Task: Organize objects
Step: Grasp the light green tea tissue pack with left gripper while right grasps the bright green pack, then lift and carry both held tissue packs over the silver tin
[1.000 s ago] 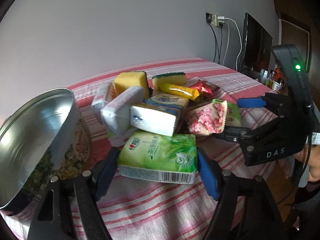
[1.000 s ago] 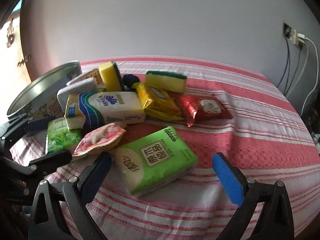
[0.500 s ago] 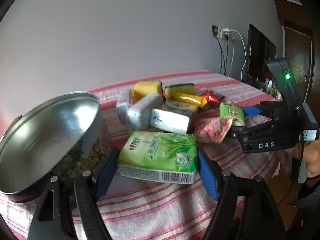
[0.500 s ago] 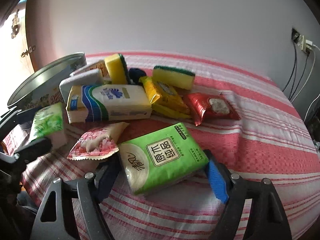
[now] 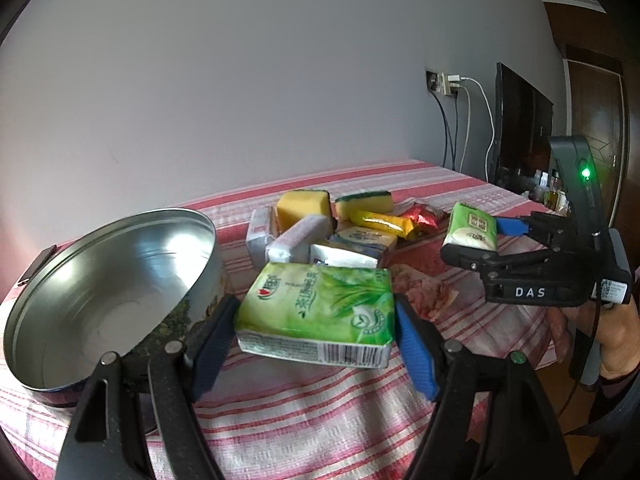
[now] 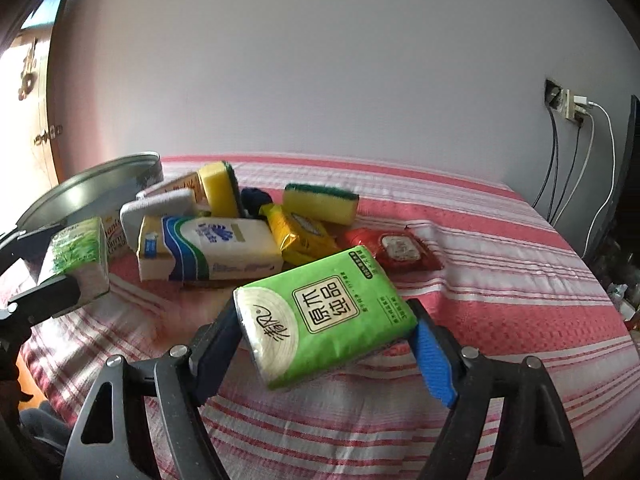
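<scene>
To the left of my left tongs [image 5: 314, 334] sits the open tin [image 5: 108, 300], its rim near my left finger; these tongs pinch a leafy green tissue pack [image 5: 316, 312] clear above the striped cloth [image 5: 320, 408]. Ahead of both tongs lies the pile: white tissue pack [image 6: 212, 250], sponges [image 6: 320, 202], yellow wrapper [image 6: 298, 234], red packet [image 6: 394, 250]. On the right, my right tongs [image 6: 324, 338] grip a bright green tissue pack [image 6: 324, 316], tilted, off the cloth.
</scene>
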Available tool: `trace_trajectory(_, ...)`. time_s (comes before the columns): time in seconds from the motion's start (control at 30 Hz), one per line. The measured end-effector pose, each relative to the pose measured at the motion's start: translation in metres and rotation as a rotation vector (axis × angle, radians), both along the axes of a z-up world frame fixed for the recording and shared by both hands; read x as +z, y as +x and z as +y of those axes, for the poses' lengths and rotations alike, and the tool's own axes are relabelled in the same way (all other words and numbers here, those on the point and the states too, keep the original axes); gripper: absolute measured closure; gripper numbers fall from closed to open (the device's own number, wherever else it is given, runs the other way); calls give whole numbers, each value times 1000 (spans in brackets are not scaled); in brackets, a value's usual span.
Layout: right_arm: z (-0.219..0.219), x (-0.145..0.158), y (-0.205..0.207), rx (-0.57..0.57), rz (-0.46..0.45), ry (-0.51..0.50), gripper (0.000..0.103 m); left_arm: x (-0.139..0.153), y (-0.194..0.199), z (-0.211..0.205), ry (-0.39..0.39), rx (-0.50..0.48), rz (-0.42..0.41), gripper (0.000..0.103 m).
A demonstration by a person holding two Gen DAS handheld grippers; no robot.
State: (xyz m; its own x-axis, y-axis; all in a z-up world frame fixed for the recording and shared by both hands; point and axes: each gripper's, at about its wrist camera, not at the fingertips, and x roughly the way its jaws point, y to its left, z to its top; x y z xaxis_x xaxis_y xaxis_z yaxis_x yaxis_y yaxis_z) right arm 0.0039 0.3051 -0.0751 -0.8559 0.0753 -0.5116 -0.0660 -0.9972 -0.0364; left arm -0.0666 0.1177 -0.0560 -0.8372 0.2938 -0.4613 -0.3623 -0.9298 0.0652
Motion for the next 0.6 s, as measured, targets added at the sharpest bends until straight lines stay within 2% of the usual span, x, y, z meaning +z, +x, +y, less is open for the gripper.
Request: trace_trajectory(0.6, 2, 2, 13, -28, 109, -12, 22, 16, 11, -6, 29, 32, 72, 27)
